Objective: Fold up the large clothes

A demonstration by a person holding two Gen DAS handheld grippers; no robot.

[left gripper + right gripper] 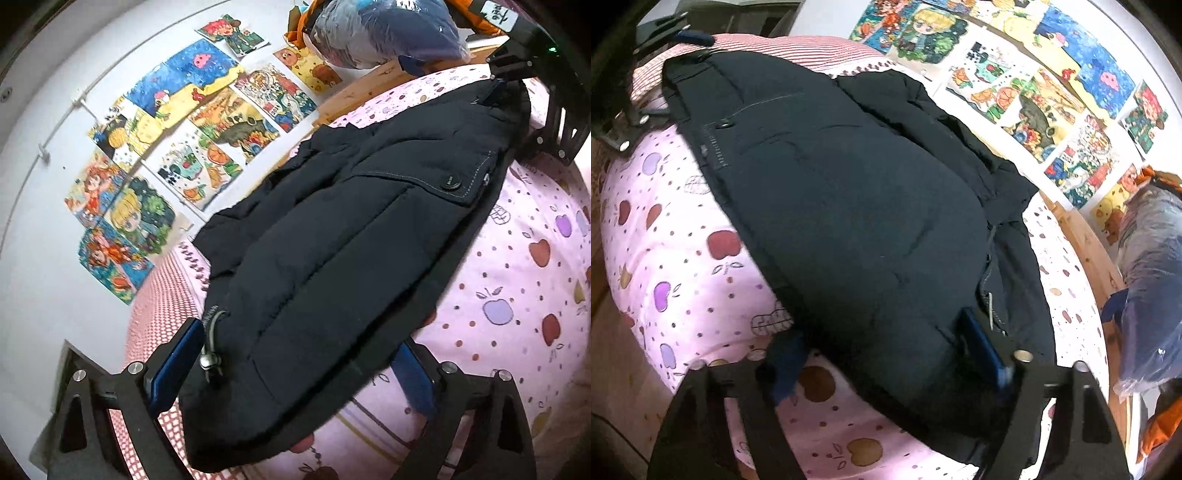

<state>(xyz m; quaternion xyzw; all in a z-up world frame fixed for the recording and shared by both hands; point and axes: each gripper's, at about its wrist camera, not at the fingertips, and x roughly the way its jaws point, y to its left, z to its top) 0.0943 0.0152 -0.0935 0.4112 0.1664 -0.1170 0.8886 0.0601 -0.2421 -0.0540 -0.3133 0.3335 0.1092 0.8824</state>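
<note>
A dark navy padded jacket (332, 251) lies stretched across a bed, on a pink apple-print duvet (517, 288). The left gripper (295, 373) has its blue pads spread wide, the jacket's hem end, with a drawstring toggle (210, 360), bulging between them. The right gripper (886, 354) straddles the opposite end, fingers apart, one pad pressed against the fabric beside the zipper (990, 310). Bare duvet shows along the jacket's near edge. On the far side, the jacket reaches almost to the wooden bed frame (1086, 240), below a wall of children's drawings (177, 147). A plastic-wrapped bundle (384, 29) sits past one end.
</note>
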